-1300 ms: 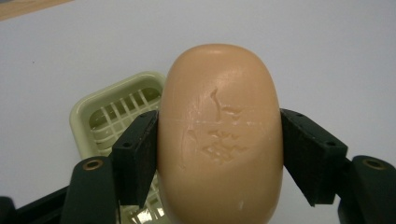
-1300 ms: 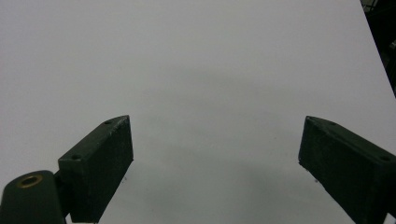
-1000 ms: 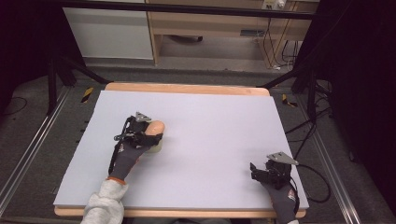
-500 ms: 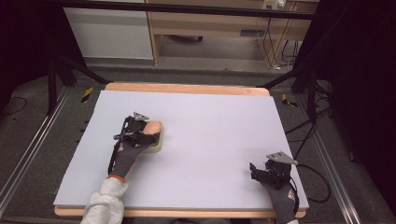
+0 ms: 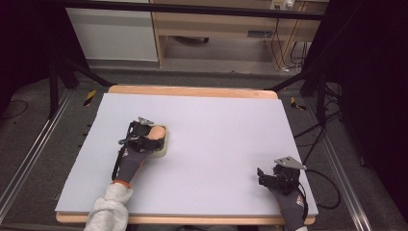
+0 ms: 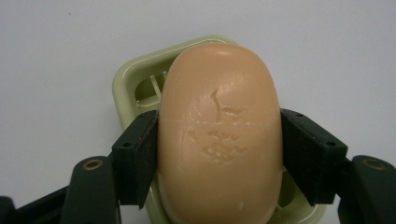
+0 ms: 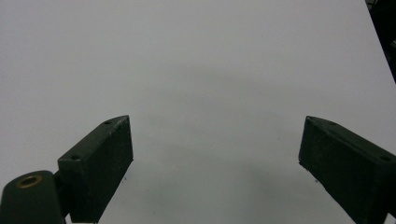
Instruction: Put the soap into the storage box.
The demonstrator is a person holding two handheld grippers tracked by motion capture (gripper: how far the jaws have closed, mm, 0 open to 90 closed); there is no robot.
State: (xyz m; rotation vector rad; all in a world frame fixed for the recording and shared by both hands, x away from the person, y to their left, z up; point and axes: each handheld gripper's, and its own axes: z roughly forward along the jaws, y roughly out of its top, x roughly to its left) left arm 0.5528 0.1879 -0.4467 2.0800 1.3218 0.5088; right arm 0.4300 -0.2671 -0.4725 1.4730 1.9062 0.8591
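Observation:
A peach-coloured oval soap bar [image 6: 219, 135] lies over a pale green soap dish [image 6: 140, 79] on the white table. My left gripper [image 6: 219, 154] is shut on the soap bar, one black jaw pressed to each long side. From above, the soap bar [image 5: 156, 133] and the dish [image 5: 162, 147] sit left of centre, with the left gripper [image 5: 144, 131] over them. My right gripper [image 5: 269, 178] rests near the front right corner. Its jaws stand wide apart in the right gripper view [image 7: 215, 163], with bare table between them.
The white sheet [image 5: 216, 125] covers a wooden table [image 5: 192, 90]. Metal rails run along the floor on both sides. Cables [image 5: 317, 130] lie on the floor to the right, and shelving [image 5: 216, 29] stands behind the table.
The left gripper with the soap has barely shifted over the dish. The right gripper has stayed put.

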